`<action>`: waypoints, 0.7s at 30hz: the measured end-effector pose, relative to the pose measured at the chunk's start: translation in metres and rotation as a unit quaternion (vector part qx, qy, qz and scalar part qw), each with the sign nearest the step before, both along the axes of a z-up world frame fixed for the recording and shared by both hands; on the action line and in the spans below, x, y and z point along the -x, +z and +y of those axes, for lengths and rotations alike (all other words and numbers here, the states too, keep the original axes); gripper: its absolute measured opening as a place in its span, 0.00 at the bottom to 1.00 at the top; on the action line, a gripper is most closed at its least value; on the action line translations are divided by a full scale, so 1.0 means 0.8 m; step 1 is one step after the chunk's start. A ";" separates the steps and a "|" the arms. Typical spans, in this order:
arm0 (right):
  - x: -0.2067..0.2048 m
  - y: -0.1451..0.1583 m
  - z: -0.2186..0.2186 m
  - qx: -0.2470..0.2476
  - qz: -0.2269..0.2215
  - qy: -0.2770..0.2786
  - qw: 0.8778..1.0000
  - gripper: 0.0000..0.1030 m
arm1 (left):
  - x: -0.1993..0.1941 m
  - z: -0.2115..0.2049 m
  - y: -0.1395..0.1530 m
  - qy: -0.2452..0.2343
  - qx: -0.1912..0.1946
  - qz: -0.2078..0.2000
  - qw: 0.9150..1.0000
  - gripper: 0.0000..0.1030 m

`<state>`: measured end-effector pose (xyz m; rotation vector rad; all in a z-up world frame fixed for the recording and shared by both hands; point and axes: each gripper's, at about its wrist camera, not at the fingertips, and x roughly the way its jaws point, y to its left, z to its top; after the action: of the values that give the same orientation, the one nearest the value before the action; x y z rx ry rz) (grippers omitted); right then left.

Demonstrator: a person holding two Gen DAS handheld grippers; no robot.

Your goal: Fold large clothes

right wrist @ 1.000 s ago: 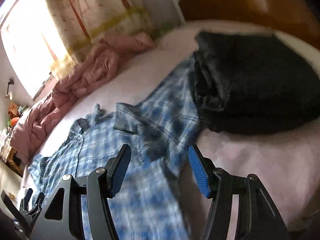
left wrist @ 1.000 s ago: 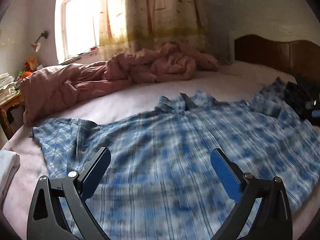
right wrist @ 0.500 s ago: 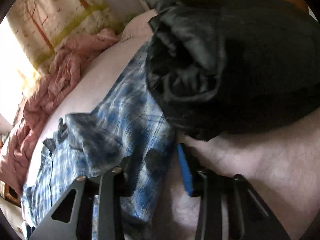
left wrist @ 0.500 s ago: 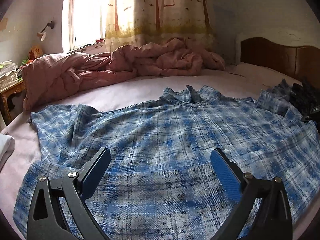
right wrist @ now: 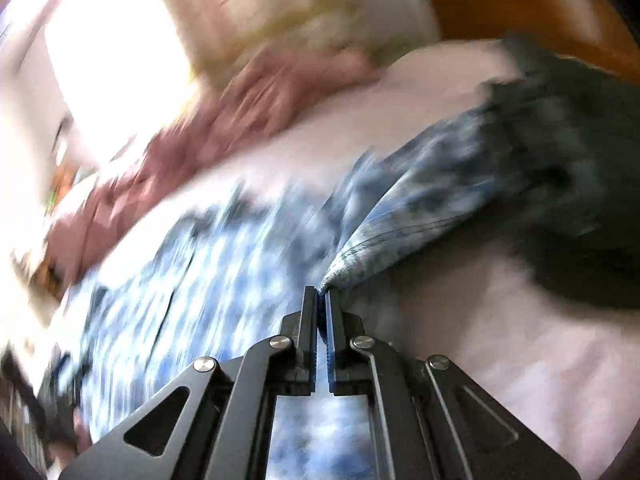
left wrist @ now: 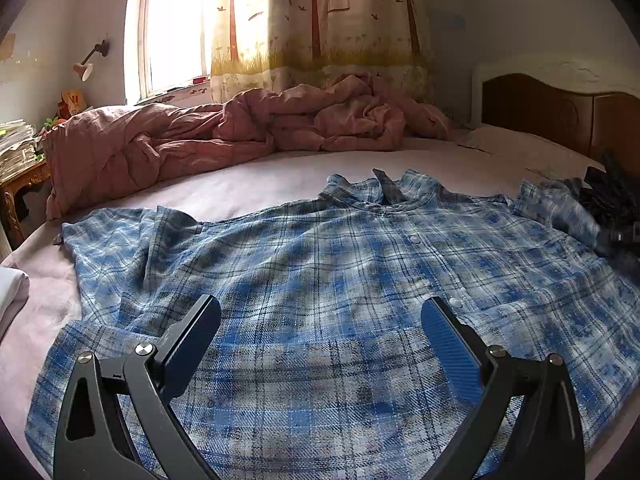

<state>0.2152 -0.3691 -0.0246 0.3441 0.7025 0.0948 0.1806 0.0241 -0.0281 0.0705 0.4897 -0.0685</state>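
On the bed (left wrist: 280,176) the plaid shirt (left wrist: 340,280) lies spread; the right hand-held gripper (right wrist: 321,300) pinches its sleeve edge, seemingly thinly through blur, so a tug could slip it. The left hand-held gripper (left wrist: 320,332) hovers apart.

free: bare sheet (left wrist: 248,184) beyond shirt (left wrist: 340,280) | blocked: quilt (left wrist: 224,132) behind, dark garment (right wrist: 568,184) right

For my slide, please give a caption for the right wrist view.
Right gripper, shut on the blue plaid shirt, beside dark clothes on the bed.
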 end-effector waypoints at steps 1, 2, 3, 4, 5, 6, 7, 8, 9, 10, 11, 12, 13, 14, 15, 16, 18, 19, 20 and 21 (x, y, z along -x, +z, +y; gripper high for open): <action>-0.001 -0.004 0.013 0.009 0.014 0.028 0.999 0.04 | 0.000 0.000 0.000 0.000 0.000 0.000 1.000 0.97; 0.000 -0.004 0.019 0.017 0.019 0.035 0.999 0.04 | 0.000 -0.001 0.000 0.000 0.000 0.000 1.000 0.97; 0.004 -0.003 0.020 0.021 0.017 0.029 0.999 0.05 | 0.000 -0.001 0.000 0.000 0.000 0.001 1.000 0.97; 0.009 0.001 0.017 0.018 0.011 0.017 1.000 0.08 | 0.000 -0.001 0.000 0.000 0.000 0.000 1.000 0.97; 0.011 0.004 0.009 0.004 0.006 0.001 1.000 0.11 | 0.000 -0.001 0.000 0.000 0.000 0.001 1.000 0.97; 0.015 0.007 -0.001 -0.015 0.001 -0.017 1.000 0.22 | 0.000 -0.001 0.000 0.000 0.000 0.001 1.000 0.97; 0.019 0.010 -0.015 -0.035 -0.007 -0.042 0.999 0.39 | 0.000 -0.001 0.000 0.000 0.000 0.002 1.000 0.97; 0.025 0.012 -0.028 -0.045 -0.013 -0.063 0.997 0.50 | -0.001 -0.001 0.000 -0.001 0.000 0.002 1.000 0.97; 0.030 0.014 -0.044 -0.054 -0.022 -0.092 0.994 0.60 | -0.001 0.000 -0.001 -0.002 0.001 0.003 1.000 0.97; 0.031 0.014 -0.054 -0.062 -0.028 -0.114 0.991 0.60 | -0.001 -0.001 -0.001 -0.005 0.003 0.004 1.000 0.97; 0.034 0.014 -0.068 -0.078 -0.030 -0.130 0.988 0.60 | -0.001 -0.001 -0.001 -0.009 0.005 0.005 1.000 0.97; 0.034 0.012 -0.081 -0.099 -0.027 -0.138 0.985 0.60 | -0.001 -0.001 -0.001 -0.012 0.006 0.006 1.000 0.97; 0.033 0.009 -0.092 -0.115 -0.021 -0.156 0.981 0.60 | -0.001 -0.001 -0.001 -0.011 0.006 0.005 1.000 0.97; 0.031 0.005 -0.100 -0.121 -0.015 -0.177 0.977 0.60 | -0.001 -0.001 -0.001 -0.010 0.006 0.005 1.000 0.97; 0.024 -0.001 -0.105 -0.121 -0.005 -0.198 0.973 0.60 | -0.001 -0.002 -0.001 -0.010 0.005 0.006 1.000 0.97; 0.015 -0.003 -0.110 -0.111 0.012 -0.211 0.971 0.58 | -0.001 -0.002 -0.002 -0.009 0.004 0.006 1.000 0.97; -0.007 -0.005 -0.112 -0.080 0.045 -0.232 0.968 0.53 | -0.002 -0.003 -0.002 -0.009 0.004 0.006 1.000 0.97; -0.018 -0.003 -0.108 -0.061 0.047 -0.245 0.966 0.53 | -0.002 -0.003 -0.002 -0.010 0.004 0.007 1.000 0.97; -0.026 -0.001 -0.104 -0.039 0.054 -0.265 0.962 0.53 | -0.002 -0.003 -0.002 -0.009 0.004 0.007 1.000 0.97; -0.041 -0.003 -0.096 -0.004 0.084 -0.297 0.951 0.53 | -0.002 -0.003 -0.002 -0.010 0.005 0.008 1.000 0.97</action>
<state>0.2482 -0.4459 -0.0268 0.5632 0.7405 -0.5105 0.1826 0.0213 -0.0298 0.0656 0.5053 -0.0901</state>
